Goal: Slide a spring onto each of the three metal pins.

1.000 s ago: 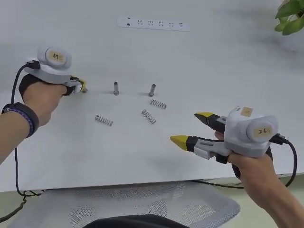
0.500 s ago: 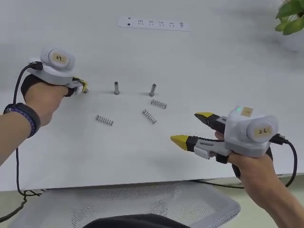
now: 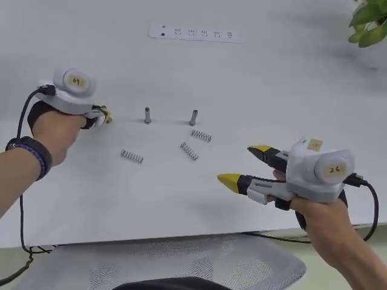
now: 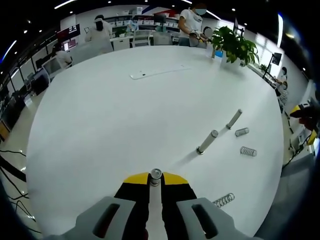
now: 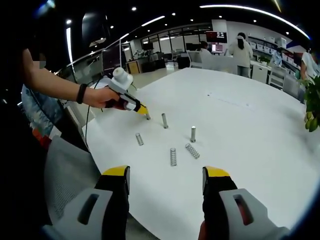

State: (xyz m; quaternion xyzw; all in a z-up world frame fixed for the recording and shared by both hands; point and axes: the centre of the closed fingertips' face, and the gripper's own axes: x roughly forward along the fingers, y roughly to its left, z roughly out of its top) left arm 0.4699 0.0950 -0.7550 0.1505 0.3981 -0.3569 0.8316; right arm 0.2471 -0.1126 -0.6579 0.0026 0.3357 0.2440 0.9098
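Left claw (image 3: pixel 104 114) unmoved, clamping pin (image 4: pixel 156 173) (upright)

- White table (image 3: pixel 290 78) spreads beyond the left gripper (image 3: pixel 107 115) and right gripper (image 3: pixel 243 163).
- White power strip (image 3: pixel 195 32) lies far ahead of both; a leafy plant (image 3: pixel 369 21) stands beyond the right one.
- Grey mesh chair (image 3: pixel 181 263) sits behind them.
- Ceiling spotlights (image 5: pixel 134 8) shine over office desks (image 5: pixel 230 62).

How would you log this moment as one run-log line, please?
left gripper: shut on left pin | right gripper: open, above table | springs: three loose on table | other pins: bare
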